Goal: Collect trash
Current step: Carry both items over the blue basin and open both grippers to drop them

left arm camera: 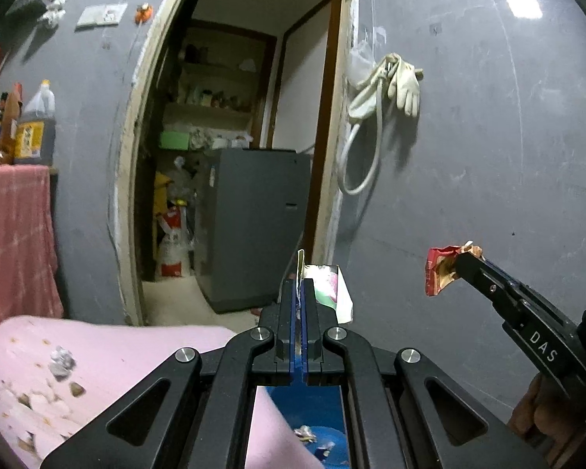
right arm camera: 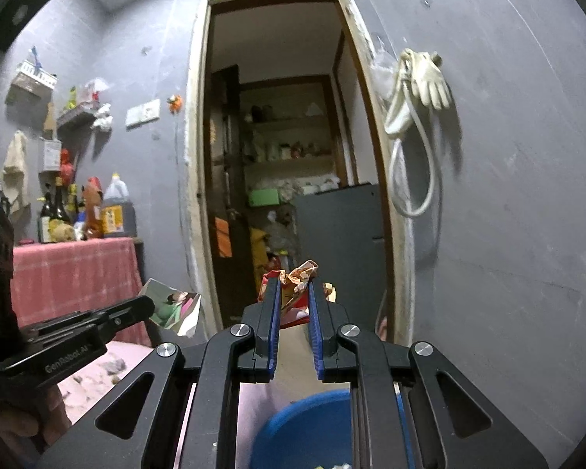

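1. The left gripper is seen fully closed, a flat printed paper scrap clamped edge-on between its pads.
2. The right gripper is closed on a crumpled red-and-orange wrapper, which protrudes above the fingertips.
3. Both pieces are held in the air before a grey wall, facing an open doorway.
4. A blue bin with litter inside is observed beneath the grippers.
5. More scraps are noted on the pink surface at lower left.
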`<action>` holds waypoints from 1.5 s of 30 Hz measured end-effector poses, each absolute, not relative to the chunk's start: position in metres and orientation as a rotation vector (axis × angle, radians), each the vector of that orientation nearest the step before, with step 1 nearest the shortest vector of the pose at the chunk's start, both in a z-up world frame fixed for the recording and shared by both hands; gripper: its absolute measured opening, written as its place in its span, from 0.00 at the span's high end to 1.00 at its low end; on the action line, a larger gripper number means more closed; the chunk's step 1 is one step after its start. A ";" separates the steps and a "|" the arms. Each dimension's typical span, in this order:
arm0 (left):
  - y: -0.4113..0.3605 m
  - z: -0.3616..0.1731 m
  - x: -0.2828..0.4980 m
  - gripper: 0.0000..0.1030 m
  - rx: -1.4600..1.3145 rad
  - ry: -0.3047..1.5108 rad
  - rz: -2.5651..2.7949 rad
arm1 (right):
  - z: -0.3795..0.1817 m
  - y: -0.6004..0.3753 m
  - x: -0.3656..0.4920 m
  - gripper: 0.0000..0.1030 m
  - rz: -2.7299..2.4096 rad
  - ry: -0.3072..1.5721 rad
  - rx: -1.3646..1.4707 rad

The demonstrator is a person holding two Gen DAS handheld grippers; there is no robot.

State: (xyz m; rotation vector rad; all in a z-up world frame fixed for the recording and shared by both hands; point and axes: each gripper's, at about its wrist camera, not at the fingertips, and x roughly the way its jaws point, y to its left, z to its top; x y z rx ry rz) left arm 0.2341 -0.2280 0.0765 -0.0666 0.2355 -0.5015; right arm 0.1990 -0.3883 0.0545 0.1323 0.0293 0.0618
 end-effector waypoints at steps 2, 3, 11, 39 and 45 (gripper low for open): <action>-0.235 0.070 0.242 1.00 -0.072 0.268 -0.513 | 0.047 -0.396 0.203 0.89 0.051 0.055 0.147; -0.237 0.068 0.245 1.00 -0.074 0.282 -0.517 | 0.043 -0.400 0.205 0.89 0.045 0.067 0.153; -0.259 0.038 0.284 1.00 -0.118 0.487 -0.570 | 0.018 -0.428 0.224 0.89 0.009 0.177 0.224; -0.286 -0.028 0.307 0.98 -0.096 0.716 -0.582 | -0.019 -0.443 0.256 0.84 -0.011 0.392 0.259; -0.281 -0.027 0.308 0.88 -0.104 0.723 -0.576 | -0.021 -0.442 0.259 0.82 -0.019 0.410 0.255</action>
